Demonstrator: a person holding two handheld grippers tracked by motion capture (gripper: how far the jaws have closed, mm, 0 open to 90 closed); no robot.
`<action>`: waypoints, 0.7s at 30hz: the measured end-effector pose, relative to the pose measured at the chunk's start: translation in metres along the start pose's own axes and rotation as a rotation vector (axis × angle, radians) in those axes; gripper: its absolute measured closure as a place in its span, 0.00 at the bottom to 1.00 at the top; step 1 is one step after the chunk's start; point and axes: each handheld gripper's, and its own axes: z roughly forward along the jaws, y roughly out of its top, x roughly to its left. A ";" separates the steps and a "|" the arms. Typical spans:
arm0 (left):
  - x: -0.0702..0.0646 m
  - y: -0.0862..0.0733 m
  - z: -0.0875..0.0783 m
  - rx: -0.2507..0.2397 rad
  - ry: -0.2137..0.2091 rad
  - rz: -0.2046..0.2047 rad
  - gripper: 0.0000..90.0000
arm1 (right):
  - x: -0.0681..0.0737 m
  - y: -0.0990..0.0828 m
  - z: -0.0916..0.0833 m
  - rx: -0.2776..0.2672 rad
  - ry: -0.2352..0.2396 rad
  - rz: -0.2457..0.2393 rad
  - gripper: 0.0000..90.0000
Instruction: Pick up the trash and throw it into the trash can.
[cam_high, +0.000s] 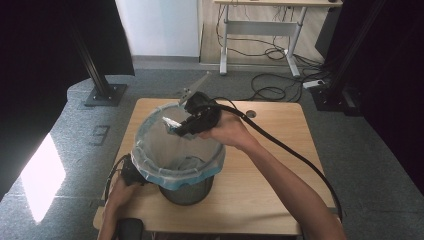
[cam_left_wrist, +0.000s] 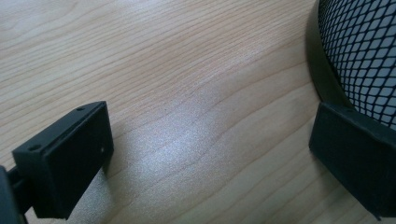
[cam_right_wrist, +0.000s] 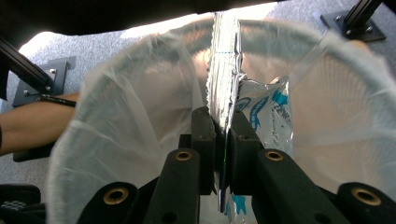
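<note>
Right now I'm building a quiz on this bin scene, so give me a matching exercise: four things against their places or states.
Things:
1. right gripper
2. left gripper
3. silver wrapper
4. mesh bin

States:
A. stands on the table, lined with a bag
B. jaws apart, low beside the bin's base
C. shut, held over the bin's mouth
D. pinched edge-on between two jaws

Pairs: 1-C, 2-B, 3-D, 4-A

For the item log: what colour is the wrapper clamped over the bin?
Silver foil wrapper with blue print; clearest in the right gripper view.
</note>
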 end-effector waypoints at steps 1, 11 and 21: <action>0.000 0.000 0.000 0.000 0.000 0.000 0.00 | -0.001 -0.003 0.003 0.007 0.003 0.005 0.92; 0.000 0.000 0.000 0.000 0.000 0.000 0.00 | -0.004 -0.025 0.022 0.081 0.022 -0.012 0.67; 0.000 0.000 0.000 0.000 0.000 0.000 0.00 | -0.011 -0.015 0.000 -0.021 -0.049 -0.028 0.14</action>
